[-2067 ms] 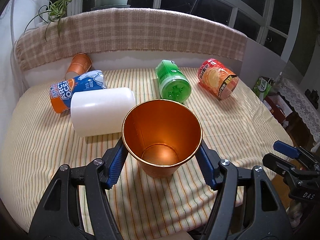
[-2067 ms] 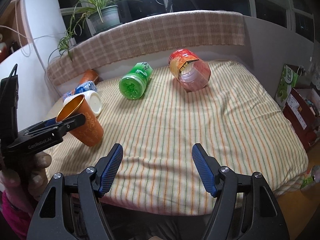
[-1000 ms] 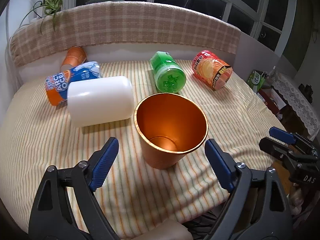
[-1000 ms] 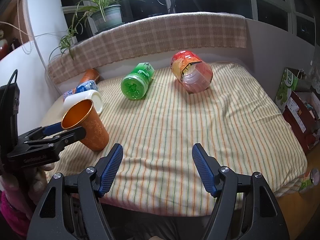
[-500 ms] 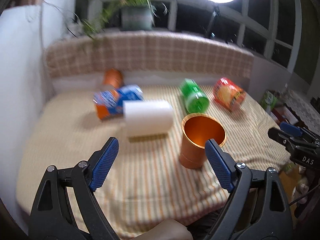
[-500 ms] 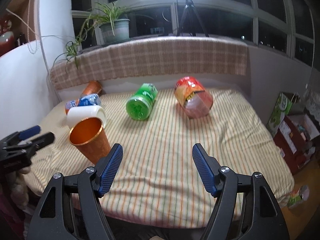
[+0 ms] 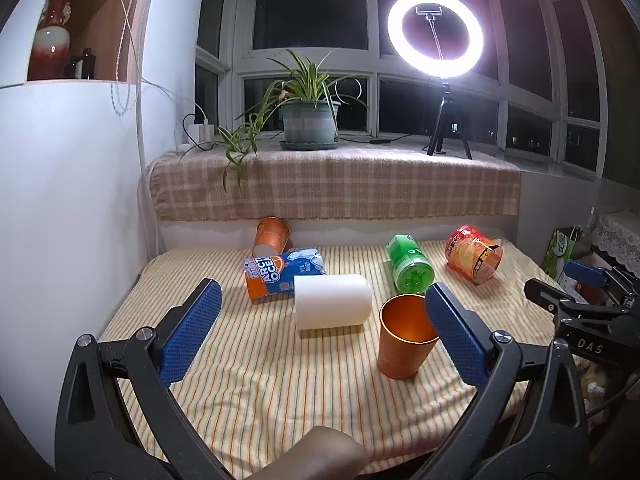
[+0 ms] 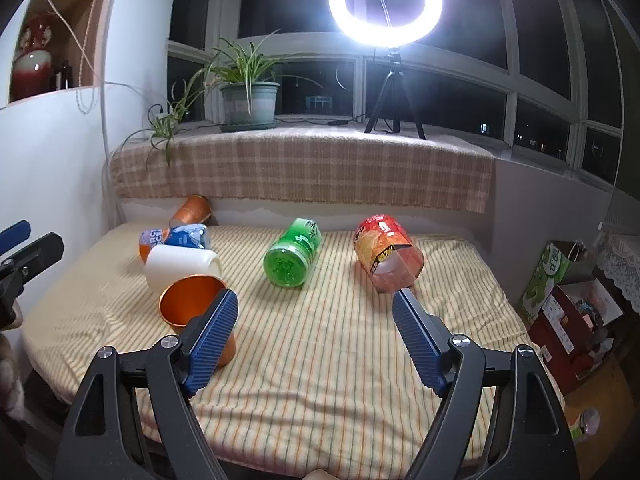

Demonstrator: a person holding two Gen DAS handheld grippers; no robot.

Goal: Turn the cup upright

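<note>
Standing upright on the striped cloth (image 7: 256, 376), the copper cup (image 7: 402, 338) shows an empty interior and sits at about 4 o'clock from the white cylinder (image 7: 331, 306), which lies on its side just beside it. Behind the cylinder lie a blue-and-orange can (image 7: 282, 276) and, at 11 o'clock, a second copper cup (image 7: 271, 235), also tipped over. Toward 1 o'clock a green bottle (image 7: 408, 270) and a red snack jar (image 7: 473, 254) rest on their sides, well apart from the cup.

At the back, a plaid-covered ledge (image 7: 336, 186) carries a potted spider plant (image 7: 308, 118) and a lit ring light (image 7: 435, 34) before dark windows.

Hovering near the cloth's front edge, the left gripper (image 7: 320, 334) has its jaws spread wide and holds nothing. Equally wide and empty, the right gripper (image 8: 315, 336) hangs over the front edge at 6 o'clock.
</note>
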